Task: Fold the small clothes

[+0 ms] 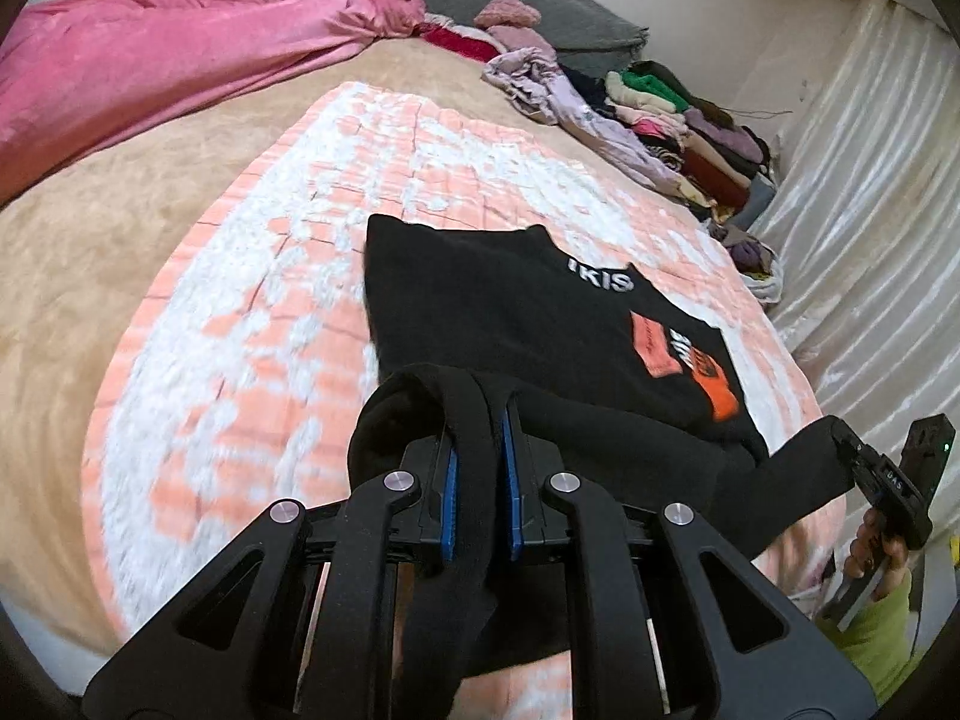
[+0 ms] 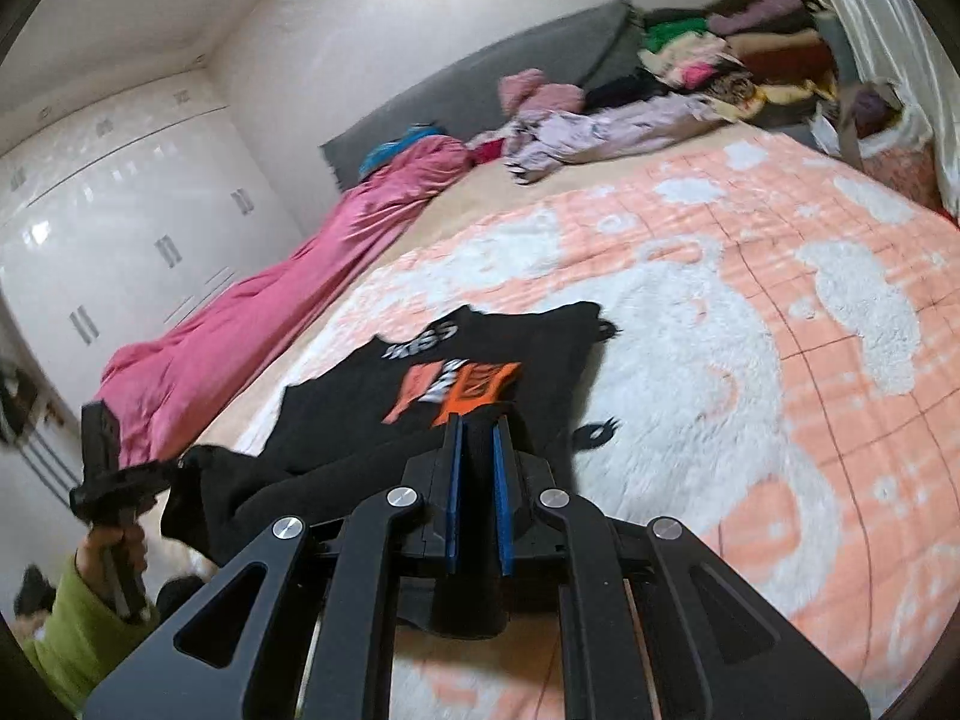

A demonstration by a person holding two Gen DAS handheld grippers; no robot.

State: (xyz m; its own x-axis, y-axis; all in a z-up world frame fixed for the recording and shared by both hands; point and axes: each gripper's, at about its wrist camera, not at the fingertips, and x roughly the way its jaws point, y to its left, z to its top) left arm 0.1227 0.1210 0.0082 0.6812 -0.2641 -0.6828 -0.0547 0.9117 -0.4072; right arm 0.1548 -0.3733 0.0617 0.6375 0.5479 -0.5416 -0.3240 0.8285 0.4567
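Both my claws, left claw (image 1: 480, 468) and right claw (image 2: 477, 480), pinch the black shirt (image 1: 510, 306) hem corners (soft, light, floppy); hold the edges to keep it taut.

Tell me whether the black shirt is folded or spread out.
Partly spread: the black shirt lies print-up on the blanket, its near edge pinched up by the left claw and right claw.
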